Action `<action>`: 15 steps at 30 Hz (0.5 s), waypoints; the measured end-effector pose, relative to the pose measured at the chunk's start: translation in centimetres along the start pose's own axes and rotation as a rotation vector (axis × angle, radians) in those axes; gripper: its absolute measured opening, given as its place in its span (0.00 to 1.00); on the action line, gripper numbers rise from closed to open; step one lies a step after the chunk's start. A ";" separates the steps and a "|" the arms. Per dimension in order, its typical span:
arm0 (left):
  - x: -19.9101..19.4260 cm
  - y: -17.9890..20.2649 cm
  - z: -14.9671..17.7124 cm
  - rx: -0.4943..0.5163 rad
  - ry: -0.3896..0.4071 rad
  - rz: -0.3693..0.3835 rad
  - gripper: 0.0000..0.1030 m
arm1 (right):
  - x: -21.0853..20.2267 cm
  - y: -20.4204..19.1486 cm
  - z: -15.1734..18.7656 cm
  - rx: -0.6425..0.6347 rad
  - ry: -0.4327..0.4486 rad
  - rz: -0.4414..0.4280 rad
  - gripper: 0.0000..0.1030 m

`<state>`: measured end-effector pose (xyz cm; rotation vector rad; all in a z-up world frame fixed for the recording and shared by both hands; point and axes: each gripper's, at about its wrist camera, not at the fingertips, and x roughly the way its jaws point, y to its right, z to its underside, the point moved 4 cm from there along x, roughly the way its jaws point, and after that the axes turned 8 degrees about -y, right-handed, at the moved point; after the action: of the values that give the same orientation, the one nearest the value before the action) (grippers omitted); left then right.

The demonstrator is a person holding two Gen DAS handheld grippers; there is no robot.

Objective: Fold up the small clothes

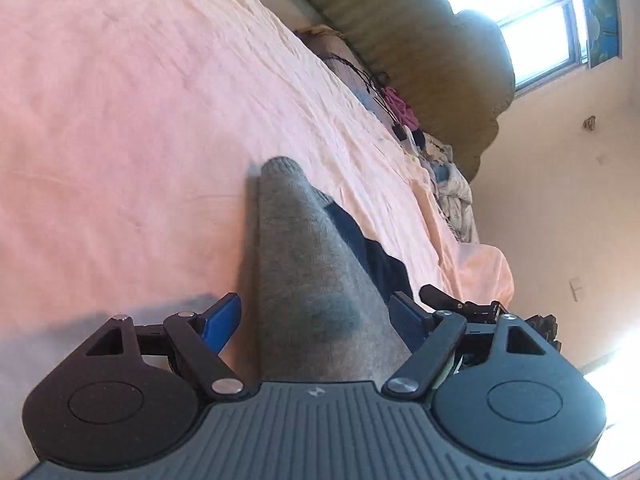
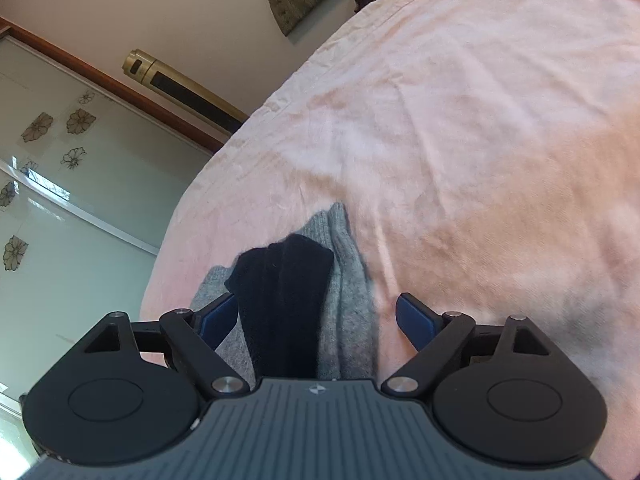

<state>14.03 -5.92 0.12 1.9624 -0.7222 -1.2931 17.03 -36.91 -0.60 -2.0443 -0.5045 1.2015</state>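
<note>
I had both tongs apart, the left gripper [image 1: 316, 316] and right gripper [image 2: 316, 320] straddling the grey sock [image 1: 304, 264] and black sock [image 2: 284, 304] at six o'clock on the pink sheet [image 2: 480, 120], so closing could snag bedding too.

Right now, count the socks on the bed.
2: a grey sock lying flat on the pink sheet, and a black sock lying on top of it. More may be hidden underneath.

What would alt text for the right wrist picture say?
A black sock lies on a grey sock on a pink bedsheet, between the open blue fingers of the right gripper.
</note>
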 end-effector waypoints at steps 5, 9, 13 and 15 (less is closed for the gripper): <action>4.5 0.5 -0.6 0.023 -0.054 -0.060 0.31 | 1.1 -1.7 0.7 -0.101 -0.042 0.047 0.67; 2.9 1.8 0.0 0.110 -0.021 -0.134 0.25 | 1.1 -2.0 1.2 -0.121 -0.059 0.057 0.27; -0.4 3.3 -1.1 0.193 0.047 -0.157 0.24 | 0.2 -5.0 0.9 -0.175 -0.013 -0.002 0.25; -2.4 3.4 -3.0 0.209 0.101 -0.174 0.24 | 0.6 -6.8 0.1 -0.193 0.000 -0.046 0.25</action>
<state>15.66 -5.59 4.98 2.2849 -0.6716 -1.2501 17.33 -31.88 3.99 -2.1808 -0.6876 1.1640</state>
